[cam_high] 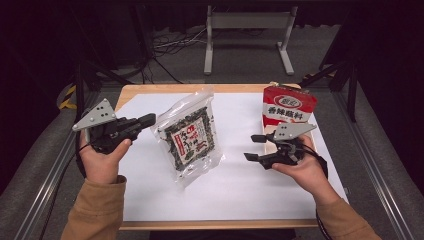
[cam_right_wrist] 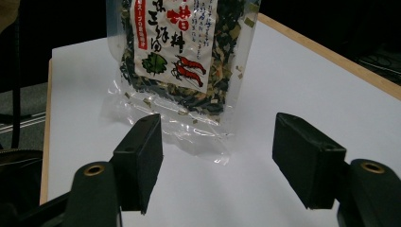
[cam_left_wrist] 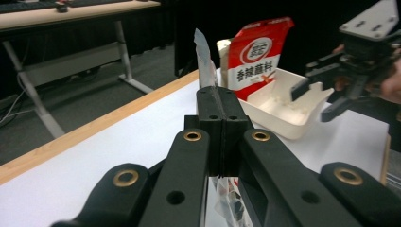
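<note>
On the white sheet (cam_high: pixel 235 195) that covers the table (cam_high: pixel 150 90), we see a clear bag of dried greens (cam_high: pixel 191 137) held up on its lower edge, tilted, near the middle. The left gripper (cam_high: pixel 148 120) pinches the bag at its upper left corner: in the left gripper view its fingers (cam_left_wrist: pixel 211 118) are pressed together with the clear film rising out between them. The right gripper (cam_high: pixel 255 147) hangs to the right of the bag, apart from it, and its fingers (cam_right_wrist: pixel 142 156) stand spread with nothing between them; in the right gripper view they point toward the bag's lower edge, where the empty film rests on the sheet. Behind the right hand (cam_high: pixel 305 172) a red and white packet (cam_high: pixel 289 104) leans in a shallow white tray (cam_left_wrist: pixel 293 109) at the far right of the table. We judge that the first step, taking hold of the bag and standing it up, is done. What remains, as far as we can tell, is for the free gripper to take a second hold on the bag; whether the bag is then to be opened or carried to the tray we cannot tell. The bag looks sealed.
</note>
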